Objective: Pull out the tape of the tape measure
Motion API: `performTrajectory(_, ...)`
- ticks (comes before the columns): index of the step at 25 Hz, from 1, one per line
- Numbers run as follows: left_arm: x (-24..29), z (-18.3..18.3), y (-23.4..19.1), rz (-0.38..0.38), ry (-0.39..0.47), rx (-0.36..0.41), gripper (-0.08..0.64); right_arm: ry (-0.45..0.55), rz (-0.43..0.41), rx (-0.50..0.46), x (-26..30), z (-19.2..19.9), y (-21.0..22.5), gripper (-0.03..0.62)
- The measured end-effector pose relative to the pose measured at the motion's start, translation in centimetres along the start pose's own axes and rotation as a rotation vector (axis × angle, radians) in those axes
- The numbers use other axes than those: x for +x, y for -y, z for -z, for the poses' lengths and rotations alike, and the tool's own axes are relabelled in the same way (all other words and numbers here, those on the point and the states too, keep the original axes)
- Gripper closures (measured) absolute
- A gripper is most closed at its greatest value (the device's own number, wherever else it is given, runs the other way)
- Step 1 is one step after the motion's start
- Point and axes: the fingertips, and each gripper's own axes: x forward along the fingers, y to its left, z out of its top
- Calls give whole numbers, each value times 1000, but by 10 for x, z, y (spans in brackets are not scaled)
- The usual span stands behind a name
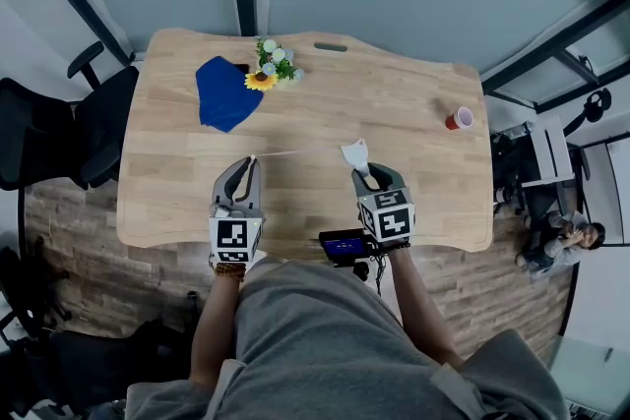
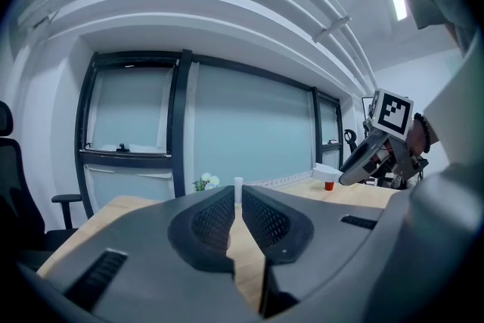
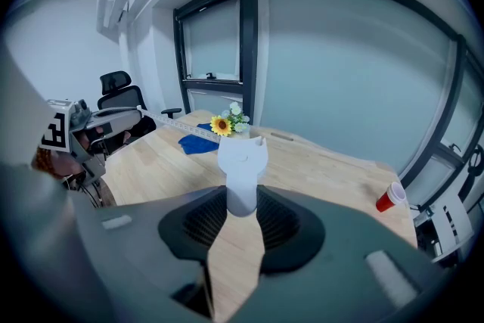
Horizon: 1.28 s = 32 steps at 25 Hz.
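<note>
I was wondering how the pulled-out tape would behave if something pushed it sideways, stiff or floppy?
The tape is a thin strip stretched almost straight between the left gripper and the white case in the right gripper, so it is probably light and would likely flex or twist when pushed. Being pinched only at its tip, it may slip free.

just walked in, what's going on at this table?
A person works two handheld grippers over a wooden table. The right gripper is clamped on the white tape measure. The left gripper pinches the tape's end. The tape runs stretched between them, partly pulled out. A blue cloth, flowers and a red cup sit farther back, away from both grippers.
</note>
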Motion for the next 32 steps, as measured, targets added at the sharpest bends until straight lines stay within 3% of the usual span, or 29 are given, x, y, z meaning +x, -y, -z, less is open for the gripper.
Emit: performTrajectory(32, -11, 23, -28, -86, -39, -59, 525, -25, 37, 32, -3, 14, 21, 462)
